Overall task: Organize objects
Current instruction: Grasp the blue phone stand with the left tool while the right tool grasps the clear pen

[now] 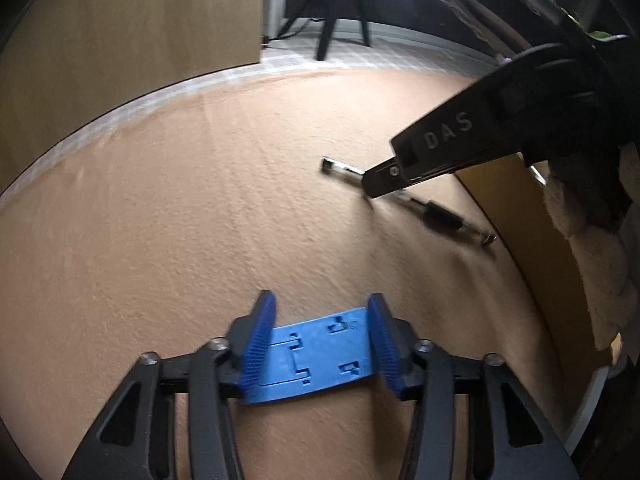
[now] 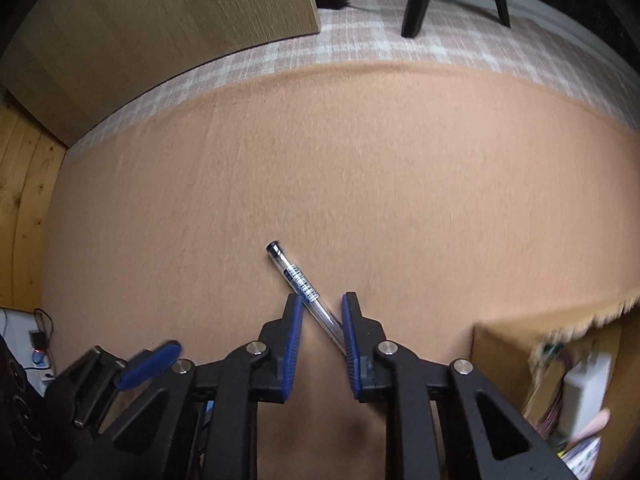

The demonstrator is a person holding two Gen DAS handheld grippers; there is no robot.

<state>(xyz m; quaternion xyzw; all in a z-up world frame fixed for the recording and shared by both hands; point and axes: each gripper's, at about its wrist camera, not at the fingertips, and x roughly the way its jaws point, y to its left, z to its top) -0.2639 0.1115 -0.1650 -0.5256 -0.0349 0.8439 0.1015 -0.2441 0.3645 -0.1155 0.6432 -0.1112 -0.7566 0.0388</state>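
Note:
A clear ballpoint pen (image 2: 301, 280) with a black cap lies on the orange felt mat (image 2: 360, 180). My right gripper (image 2: 322, 312) is open, low over the mat, with the pen's lower end between its blue fingers (image 2: 294, 344). In the left wrist view the pen (image 1: 440, 212) lies at the right, partly hidden by the right gripper's black body (image 1: 460, 140). My left gripper (image 1: 322, 312) is shut on a flat blue plastic piece (image 1: 320, 356) with cut-out slots, held just above the mat.
A cardboard box (image 2: 560, 360) with cables and small items stands at the mat's right edge; it also shows in the left wrist view (image 1: 532, 240). A wooden panel (image 2: 160, 20) and black tripod legs (image 2: 416, 0) stand beyond the mat on checked cloth.

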